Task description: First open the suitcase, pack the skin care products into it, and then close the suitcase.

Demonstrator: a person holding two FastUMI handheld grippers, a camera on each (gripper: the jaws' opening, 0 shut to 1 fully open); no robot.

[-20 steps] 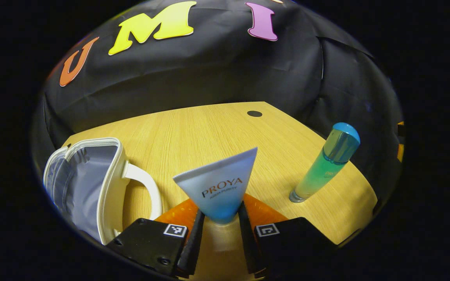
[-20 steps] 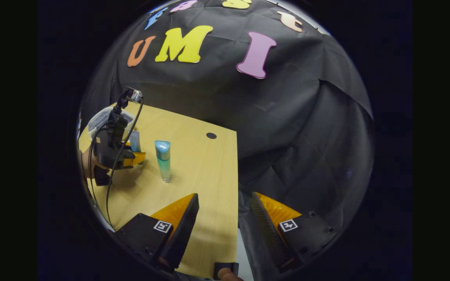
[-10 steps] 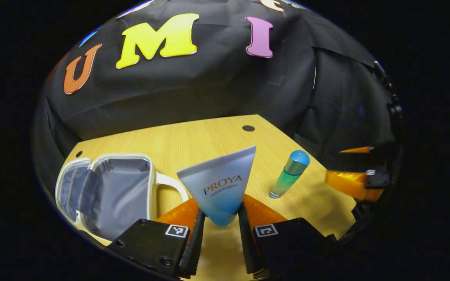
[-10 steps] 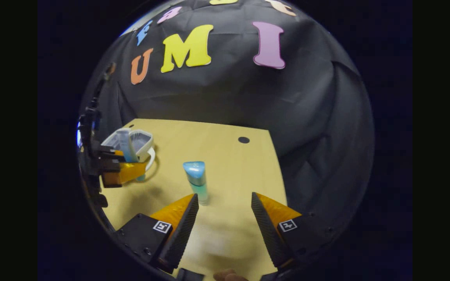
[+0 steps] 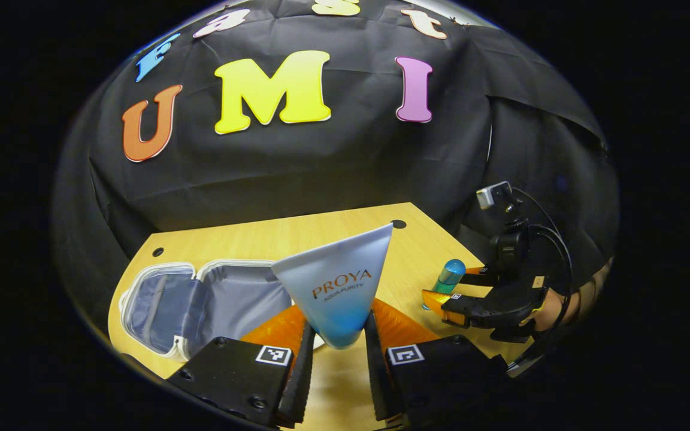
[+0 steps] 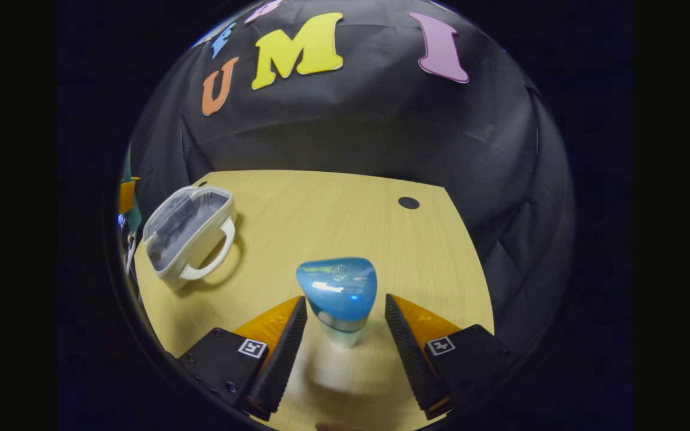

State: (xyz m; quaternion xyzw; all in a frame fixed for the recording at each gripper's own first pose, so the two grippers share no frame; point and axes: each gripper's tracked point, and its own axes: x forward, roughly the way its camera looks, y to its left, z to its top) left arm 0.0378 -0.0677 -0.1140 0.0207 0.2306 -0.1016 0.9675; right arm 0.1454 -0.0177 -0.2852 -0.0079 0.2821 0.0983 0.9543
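Note:
My left gripper [image 5: 337, 347] is shut on a white-to-blue tube [image 5: 338, 286], held upright above the table with its flat crimped end up. Below and to the left lies the small white suitcase [image 5: 201, 302], lid open, grey lining showing. It also lies at the left in the right gripper view, the suitcase [image 6: 188, 230] with its handle toward me. My right gripper [image 6: 345, 326] is open, its fingers on either side of the standing green bottle with a blue cap [image 6: 338, 296], without touching it. In the left gripper view that right gripper [image 5: 450, 294] flanks the bottle [image 5: 448, 276].
The wooden table [image 6: 333, 215] has a dark round hole [image 6: 408, 203] near its far right corner. Black cloth walls stand close behind and to the right. A hand and cables [image 5: 545, 287] trail from the right gripper.
My left gripper has risen with the tube, so the suitcase now lies below it. My right gripper has moved in to the bottle, which now stands between its open fingers.

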